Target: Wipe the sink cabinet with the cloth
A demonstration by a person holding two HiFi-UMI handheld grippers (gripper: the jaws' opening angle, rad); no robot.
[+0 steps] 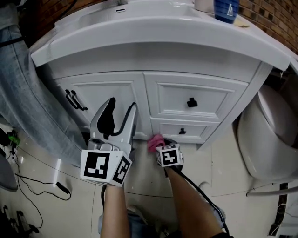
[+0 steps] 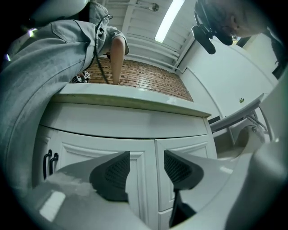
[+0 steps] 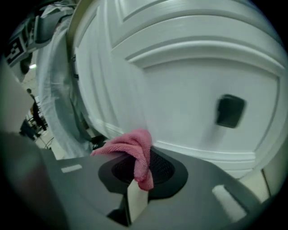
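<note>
Cloth (image 3: 135, 150), pink, is pinched in the right gripper (image 3: 140, 173). Its fingers are closed on it, with a bunched fold sticking out past the tips and one tail draped across the pad. Just beyond those tips is the lower drawer (image 3: 189, 90) of the sink cabinet (image 1: 195, 60). The bunch sits at the drawer's bottom-left corner and looks pressed on the white front, contact not certain. Black knob (image 3: 230, 111) is further off the tips, up and right, blurred.

Left gripper (image 2: 146, 164): fingers apart, nothing between them, touching nothing. Past its tips, well apart, is the cabinet door (image 2: 108, 157); the gap between the fingers lines up with the stile between door and drawers. Two black door handles (image 2: 49, 162) are left of the left finger. Upper drawer (image 1: 192, 100) is above the right gripper's tips.

Farther out, the white countertop (image 1: 163, 32) overhangs the front, with a blue cup (image 1: 226, 9) on it at back right. Person in jeans (image 1: 23, 88) stands left of the cabinet, white toilet bowl (image 1: 270, 135) to its right. Brick wall (image 2: 144, 81) is behind the counter.
</note>
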